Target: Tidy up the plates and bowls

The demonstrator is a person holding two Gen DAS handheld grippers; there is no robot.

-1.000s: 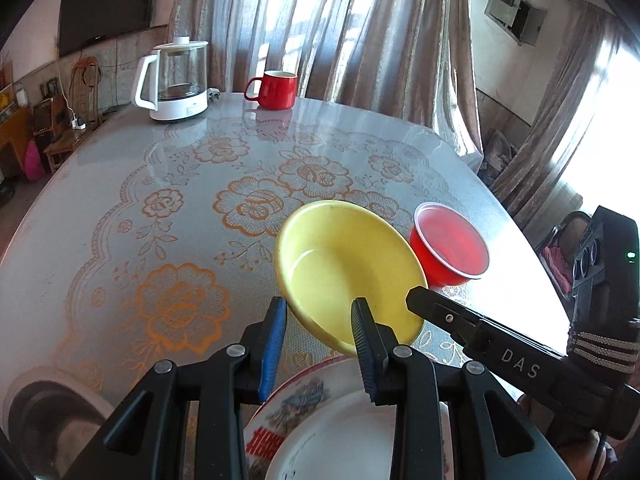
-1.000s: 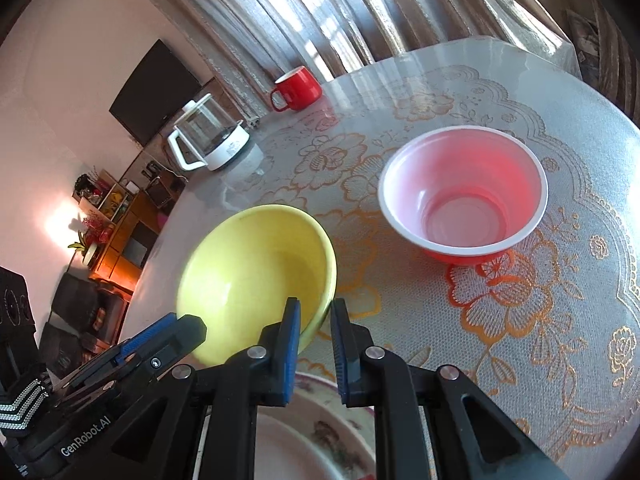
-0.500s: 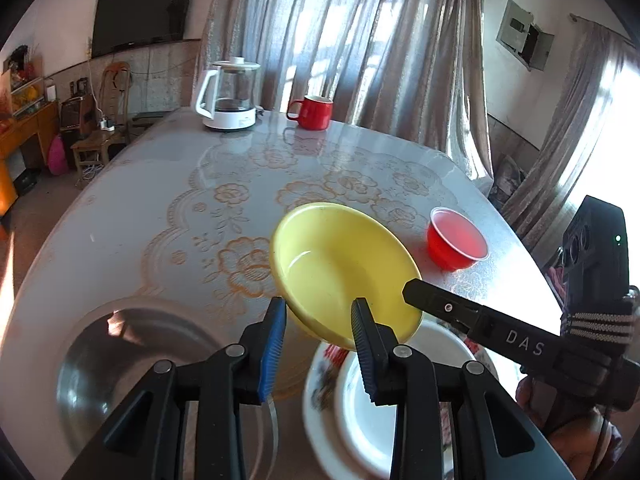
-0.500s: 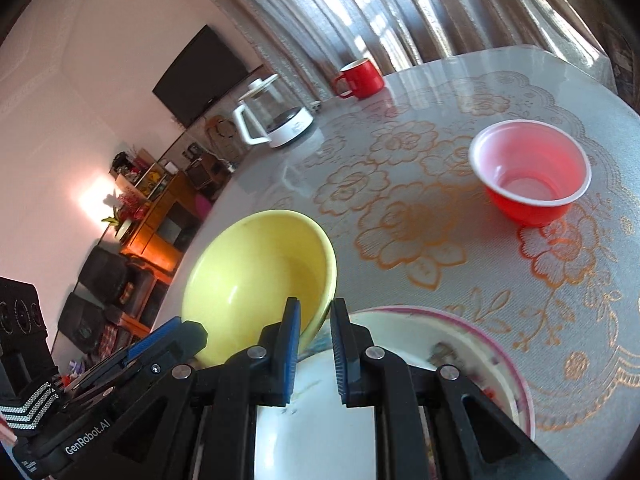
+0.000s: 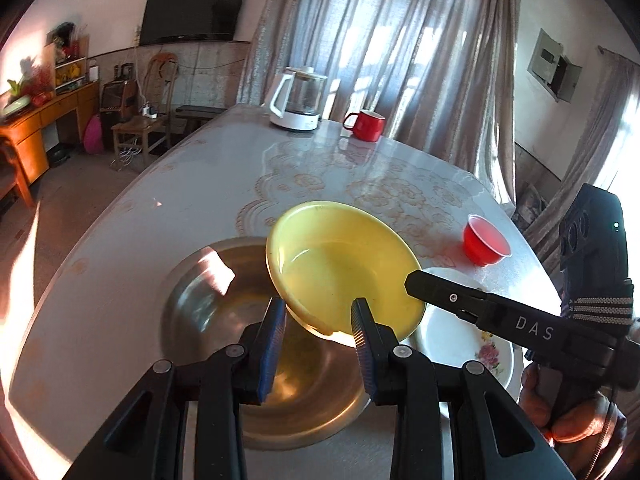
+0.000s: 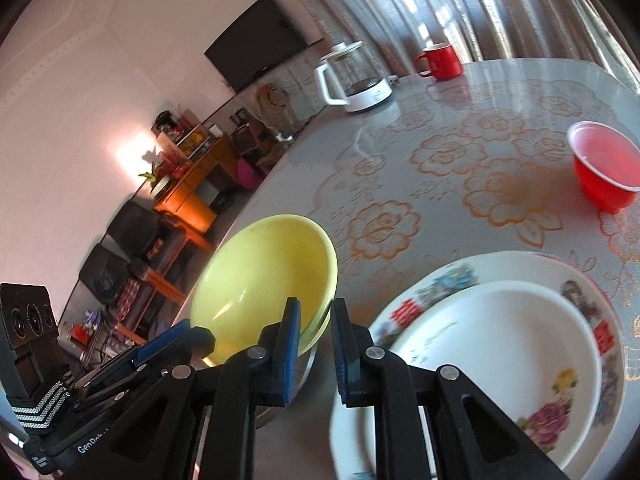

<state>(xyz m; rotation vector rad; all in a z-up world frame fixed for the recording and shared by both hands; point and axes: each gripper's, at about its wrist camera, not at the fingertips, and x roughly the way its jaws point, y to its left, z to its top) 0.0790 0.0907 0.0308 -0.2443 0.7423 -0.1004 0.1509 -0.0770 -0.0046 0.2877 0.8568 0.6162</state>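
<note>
A yellow bowl hangs in the air over a large steel bowl; it also shows in the right wrist view. My right gripper is shut on the yellow bowl's rim and carries it. My left gripper is open, its jaws either side of the bowl's near rim without pinching it. A white plate lies stacked on a flowered plate to the right. A red plastic bowl stands further right on the table.
A glass kettle and a red mug stand at the table's far end. The table has a flowered cover. Its edge runs close along the left, with chairs and a wooden cabinet beyond.
Both grippers and the yellow bowl have risen and moved left, from over the plates to over the steel bowl. The red bowl and plates stayed in place.
</note>
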